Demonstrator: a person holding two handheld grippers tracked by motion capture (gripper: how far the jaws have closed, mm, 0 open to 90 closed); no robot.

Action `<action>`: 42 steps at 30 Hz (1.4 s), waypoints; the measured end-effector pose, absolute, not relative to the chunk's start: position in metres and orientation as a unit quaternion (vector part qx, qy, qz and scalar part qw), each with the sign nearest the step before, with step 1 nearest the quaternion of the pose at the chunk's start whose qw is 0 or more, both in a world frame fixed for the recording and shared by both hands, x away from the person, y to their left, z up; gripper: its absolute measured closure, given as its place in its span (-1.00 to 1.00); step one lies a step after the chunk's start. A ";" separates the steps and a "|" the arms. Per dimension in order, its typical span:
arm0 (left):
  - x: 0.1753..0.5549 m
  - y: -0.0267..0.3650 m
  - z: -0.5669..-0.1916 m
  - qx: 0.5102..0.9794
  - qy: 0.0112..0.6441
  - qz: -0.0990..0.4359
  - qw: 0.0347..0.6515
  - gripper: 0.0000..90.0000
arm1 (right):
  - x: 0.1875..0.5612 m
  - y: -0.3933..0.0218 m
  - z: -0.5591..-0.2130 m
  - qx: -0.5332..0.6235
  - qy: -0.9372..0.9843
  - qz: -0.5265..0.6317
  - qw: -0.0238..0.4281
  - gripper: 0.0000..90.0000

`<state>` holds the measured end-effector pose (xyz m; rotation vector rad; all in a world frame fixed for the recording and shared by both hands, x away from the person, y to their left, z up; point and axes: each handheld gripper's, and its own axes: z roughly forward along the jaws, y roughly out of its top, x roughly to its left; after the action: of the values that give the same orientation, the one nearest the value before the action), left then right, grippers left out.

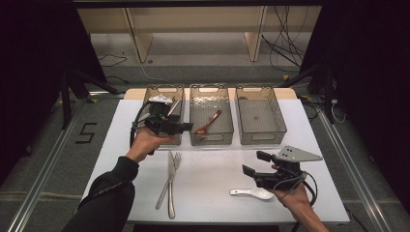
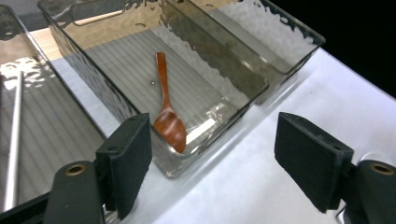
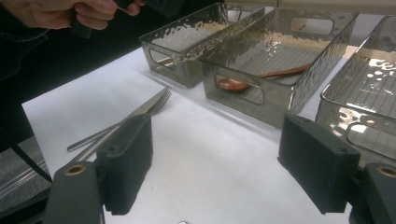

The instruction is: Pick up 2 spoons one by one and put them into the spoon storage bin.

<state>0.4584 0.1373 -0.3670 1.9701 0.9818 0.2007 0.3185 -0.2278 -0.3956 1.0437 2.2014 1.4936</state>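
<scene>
The work looks like sorting cutlery into three clear bins at the back of the white table [image 1: 217, 193]. The left tool [image 1: 186, 127] hangs at the near edge of the left bin [image 1: 164, 90], and its jaws stand wide apart with nothing between them. A thin metal piece [image 2: 14, 140] lies in that bin, so I think one drop is done. A brown wooden spoon [image 1: 209, 123] lies in the middle bin [image 1: 211, 90]. The right bin [image 1: 261, 90] has nothing in it. The right tool [image 1: 252, 163] waits low over the table, jaws wide apart too, holding nothing. A white spoon [image 1: 252, 193] lies just below it. A knife [image 1: 170, 183] and a fork [image 1: 167, 181] lie together between the two hands. Next, I think a tool must go down to one of these, close on its handle, and carry it to a bin. The room is dark at the sides, with grey floor, loose cables [image 1: 285, 43] and wooden shelf legs [image 1: 140, 41] behind the table.
</scene>
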 end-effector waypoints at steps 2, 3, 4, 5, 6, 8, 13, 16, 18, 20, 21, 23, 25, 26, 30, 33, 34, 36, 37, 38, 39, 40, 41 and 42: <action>0.453 0.140 -0.372 0.799 0.390 0.079 0.451 -0.41 | 0.318 -0.227 -0.396 0.360 0.765 0.514 0.141 -0.40; 0.450 0.140 -0.374 0.800 0.390 0.078 0.449 -0.42 | 0.318 -0.227 -0.396 0.361 0.766 0.514 0.140 -0.40; 0.447 0.141 -0.376 0.801 0.387 0.080 0.449 -0.43 | 0.319 -0.227 -0.396 0.361 0.766 0.513 0.139 -0.40; 0.444 0.142 -0.377 0.801 0.385 0.081 0.452 -0.43 | 0.319 -0.227 -0.396 0.361 0.767 0.512 0.138 -0.40; 0.440 0.143 -0.378 0.802 0.381 0.078 0.453 -0.43 | 0.319 -0.227 -0.397 0.361 0.768 0.511 0.137 -0.40; 0.433 0.144 -0.381 0.803 0.374 0.080 0.457 -0.44 | 0.319 -0.227 -0.397 0.361 0.768 0.511 0.137 -0.40; 0.417 0.149 -0.383 0.803 0.362 0.088 0.466 -0.45 | 0.320 -0.227 -0.398 0.362 0.772 0.506 0.134 -0.40; 0.407 0.152 -0.384 0.797 0.358 0.087 0.478 -0.46 | 0.320 -0.226 -0.398 0.360 0.775 0.502 0.132 -0.40; 0.402 0.155 -0.385 0.798 0.356 0.089 0.478 -0.47 | 0.320 -0.226 -0.399 0.360 0.776 0.500 0.130 -0.40; 0.398 0.158 -0.385 0.796 0.357 0.092 0.480 -0.47 | 0.321 -0.226 -0.399 0.360 0.778 0.498 0.130 -0.40; 0.396 0.160 -0.385 0.794 0.357 0.093 0.483 -0.47 | 0.321 -0.226 -0.399 0.360 0.778 0.498 0.129 -0.40; 0.393 0.164 -0.387 0.791 0.360 0.093 0.486 -0.47 | 0.321 -0.225 -0.399 0.360 0.780 0.497 0.128 -0.40; 0.390 0.167 -0.389 0.792 0.363 0.093 0.482 -0.47 | 0.321 -0.225 -0.400 0.360 0.782 0.494 0.126 -0.40; 0.389 0.168 -0.389 0.796 0.362 0.095 0.477 -0.47 | 0.321 -0.225 -0.400 0.358 0.783 0.492 0.125 -0.40; 0.381 0.174 -0.390 0.794 0.360 0.096 0.479 -0.48 | 0.321 -0.223 -0.401 0.352 0.790 0.486 0.126 -0.40; 0.375 0.179 -0.393 0.796 0.357 0.102 0.478 -0.52 | 0.321 -0.221 -0.401 0.347 0.798 0.477 0.125 -0.40; 0.373 0.180 -0.393 0.795 0.356 0.099 0.481 -0.54 | 0.321 -0.220 -0.402 0.345 0.800 0.474 0.124 -0.40; 0.368 0.183 -0.394 0.795 0.356 0.102 0.480 -0.56 | 0.321 -0.218 -0.402 0.341 0.809 0.463 0.123 -0.40; 0.366 0.184 -0.394 0.795 0.356 0.104 0.480 -0.57 | 0.322 -0.217 -0.403 0.337 0.815 0.456 0.122 -0.40; 0.364 0.186 -0.395 0.794 0.356 0.105 0.482 -0.58 | 0.322 -0.215 -0.403 0.332 0.822 0.447 0.122 -0.40; 0.363 0.188 -0.395 0.793 0.357 0.106 0.482 -0.58 | 0.323 -0.214 -0.404 0.326 0.829 0.438 0.123 -0.40; 0.362 0.190 -0.396 0.791 0.361 0.106 0.483 -0.58 | 0.323 -0.213 -0.405 0.323 0.835 0.429 0.118 -0.40; 0.361 0.192 -0.397 0.787 0.367 0.103 0.485 -0.59 | 0.325 -0.211 -0.406 0.318 0.844 0.418 0.111 -0.40; 0.360 0.193 -0.398 0.787 0.370 0.101 0.484 -0.59 | 0.326 -0.209 -0.408 0.313 0.852 0.406 0.107 -0.40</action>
<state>0.3599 0.1934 -0.3980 1.9164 0.9011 0.2457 0.3259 -0.2092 -0.4076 0.9214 2.5083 1.1952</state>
